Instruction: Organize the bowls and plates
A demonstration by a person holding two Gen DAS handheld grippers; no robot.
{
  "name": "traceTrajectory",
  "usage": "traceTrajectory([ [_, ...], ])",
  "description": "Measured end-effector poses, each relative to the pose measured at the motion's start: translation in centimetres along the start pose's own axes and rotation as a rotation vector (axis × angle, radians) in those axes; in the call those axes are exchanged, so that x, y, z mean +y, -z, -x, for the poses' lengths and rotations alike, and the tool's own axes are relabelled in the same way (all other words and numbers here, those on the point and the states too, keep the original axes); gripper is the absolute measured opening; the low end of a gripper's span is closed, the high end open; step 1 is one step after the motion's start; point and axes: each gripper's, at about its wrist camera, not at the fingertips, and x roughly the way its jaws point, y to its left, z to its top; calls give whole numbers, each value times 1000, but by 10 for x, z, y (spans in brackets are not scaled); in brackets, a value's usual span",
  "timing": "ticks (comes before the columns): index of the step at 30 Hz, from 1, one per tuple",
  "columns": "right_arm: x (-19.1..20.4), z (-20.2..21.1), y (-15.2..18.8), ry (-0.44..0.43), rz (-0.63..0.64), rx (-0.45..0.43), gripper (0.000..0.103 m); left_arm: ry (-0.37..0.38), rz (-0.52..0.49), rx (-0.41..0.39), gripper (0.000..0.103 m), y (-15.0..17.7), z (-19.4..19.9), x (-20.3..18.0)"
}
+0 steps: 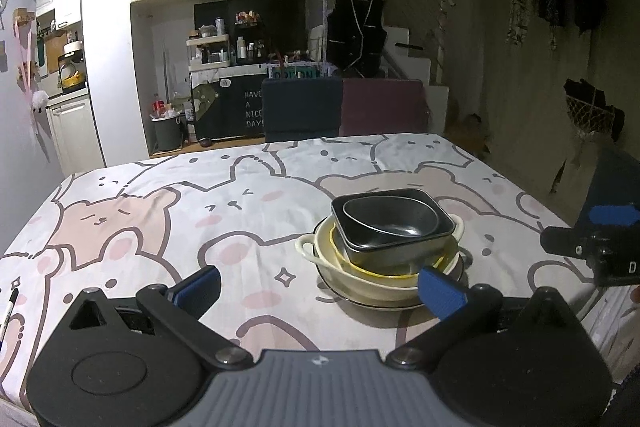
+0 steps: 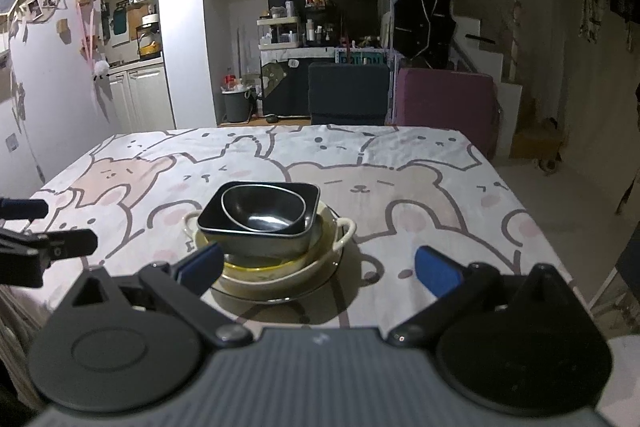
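One stack of dishes stands on the table: a small dark bowl [image 1: 390, 219] [image 2: 262, 209] nested in a dark squarish bowl [image 1: 400, 251] [image 2: 256, 243], over a yellow-rimmed bowl [image 1: 384, 273] [image 2: 256, 263], a cream two-handled bowl [image 1: 312, 247] [image 2: 344, 231] and a flat plate [image 1: 360, 301] [image 2: 280, 293]. My left gripper [image 1: 320, 291] is open, empty, just short of the stack, which sits toward its right finger. My right gripper [image 2: 318, 267] is open, empty, the stack near its left finger.
The table wears a cloth printed with bears and rabbits [image 1: 200, 211] [image 2: 420, 195]. A pen [image 1: 8, 311] lies at its left edge. Two chairs, dark blue [image 1: 302, 107] and maroon [image 1: 382, 105], stand at the far side. The other gripper shows at the right edge [image 1: 592, 247] and left edge [image 2: 36, 247].
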Motion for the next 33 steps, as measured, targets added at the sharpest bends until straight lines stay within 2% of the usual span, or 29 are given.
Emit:
traceTrajectory([
  [33, -2, -2, 2, -4, 1, -23, 103, 3, 10, 5, 103, 1, 4, 4],
])
